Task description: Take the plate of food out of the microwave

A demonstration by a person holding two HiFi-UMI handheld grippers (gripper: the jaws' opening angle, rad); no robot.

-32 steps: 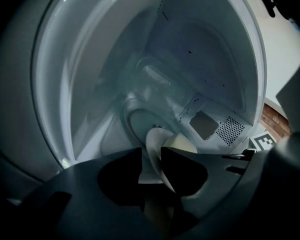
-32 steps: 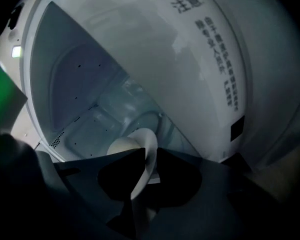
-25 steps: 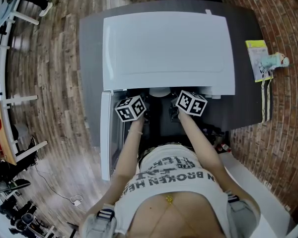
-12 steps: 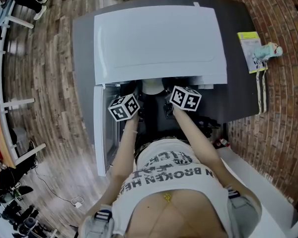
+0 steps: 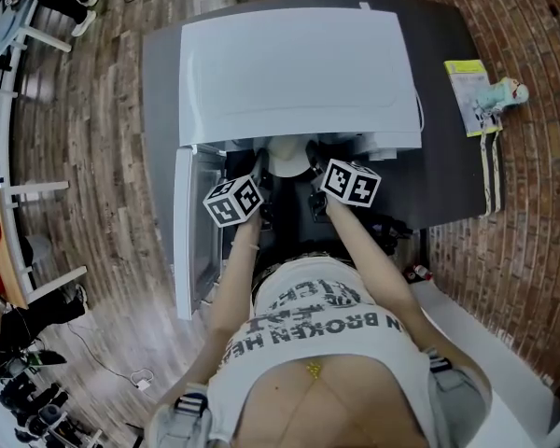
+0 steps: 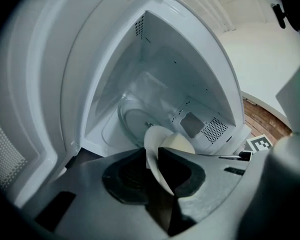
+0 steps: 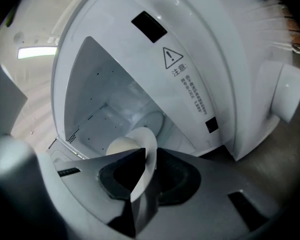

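From the head view, the top of the boxy white microwave oven (image 5: 299, 73) covers its whole cavity. Only a sliver of the round white plate (image 5: 287, 157) shows below the oven's front edge. The tips of both tools are hidden there under their black-and-white marker cubes, the left cube (image 5: 231, 201) and the right cube (image 5: 352, 183). The person's arms and printed shirt cover the near edge of the dark grey tabletop (image 5: 453, 194). The white oven door (image 5: 189, 231) hangs open at the left.

In both gripper views the plate is seen almost edge-on, and the grey claw bodies cut off its lower half. A pale rounded mound of food (image 6: 175, 142) sits on it; what the food is cannot be made out.

The left claw (image 6: 151, 151) stands partly open, its two jaws pressed on the plate's rim (image 6: 153, 137) from either face. The right claw (image 7: 150, 154) grips the opposite rim (image 7: 144, 137) the same way, with the mound (image 7: 123, 146) just beyond its jaws. The plate therefore hangs between the two claws at the mouth of the open cavity. The clear glass turntable (image 6: 132, 121) lies behind it on the oven floor. Whether the plate's underside touches anything cannot be told.
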